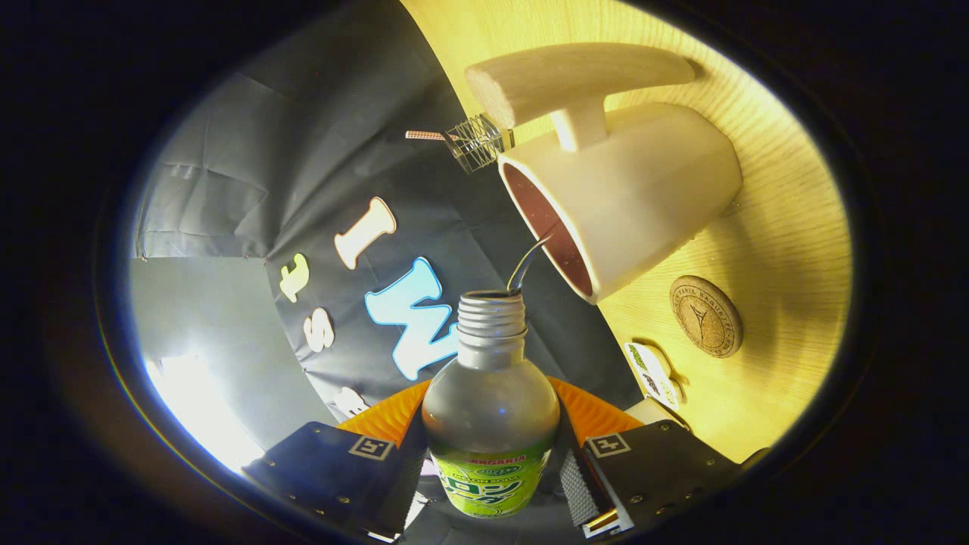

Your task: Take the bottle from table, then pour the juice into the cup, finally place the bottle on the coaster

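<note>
Wooden table (787, 227): fingers (490, 446) clamp bottle (490, 409), mouth beside cup (621, 204) rim.

Gripper (490, 454) is rolled hard to one side, so that the wooden table (764, 227) stands nearly on edge. Both fingers (606, 412) are closed against the bottle (490, 424), which is held between them, neck pointing forward.
</note>
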`<state>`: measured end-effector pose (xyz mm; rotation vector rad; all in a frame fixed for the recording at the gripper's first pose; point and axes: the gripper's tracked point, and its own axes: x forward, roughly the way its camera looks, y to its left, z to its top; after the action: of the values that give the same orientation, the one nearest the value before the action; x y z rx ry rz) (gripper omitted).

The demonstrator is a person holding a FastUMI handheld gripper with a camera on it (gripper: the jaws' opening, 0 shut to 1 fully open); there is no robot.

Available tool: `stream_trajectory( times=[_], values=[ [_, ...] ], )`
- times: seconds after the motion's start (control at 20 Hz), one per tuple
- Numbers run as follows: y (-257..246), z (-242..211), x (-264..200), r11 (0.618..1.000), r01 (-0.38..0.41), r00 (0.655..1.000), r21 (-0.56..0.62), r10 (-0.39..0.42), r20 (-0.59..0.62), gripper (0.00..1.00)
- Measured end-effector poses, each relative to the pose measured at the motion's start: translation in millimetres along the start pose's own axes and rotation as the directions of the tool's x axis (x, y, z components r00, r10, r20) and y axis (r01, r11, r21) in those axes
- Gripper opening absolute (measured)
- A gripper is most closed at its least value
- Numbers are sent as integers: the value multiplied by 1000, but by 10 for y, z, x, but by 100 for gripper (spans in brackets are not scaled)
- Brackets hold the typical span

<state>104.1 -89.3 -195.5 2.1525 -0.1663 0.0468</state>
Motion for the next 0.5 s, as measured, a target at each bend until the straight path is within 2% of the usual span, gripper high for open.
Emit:
stream_trajectory(
  times=[0.5],
  values=[
    [-13,-1,-8,1000,10,1000,-25,-10,-3,77]
  ],
)
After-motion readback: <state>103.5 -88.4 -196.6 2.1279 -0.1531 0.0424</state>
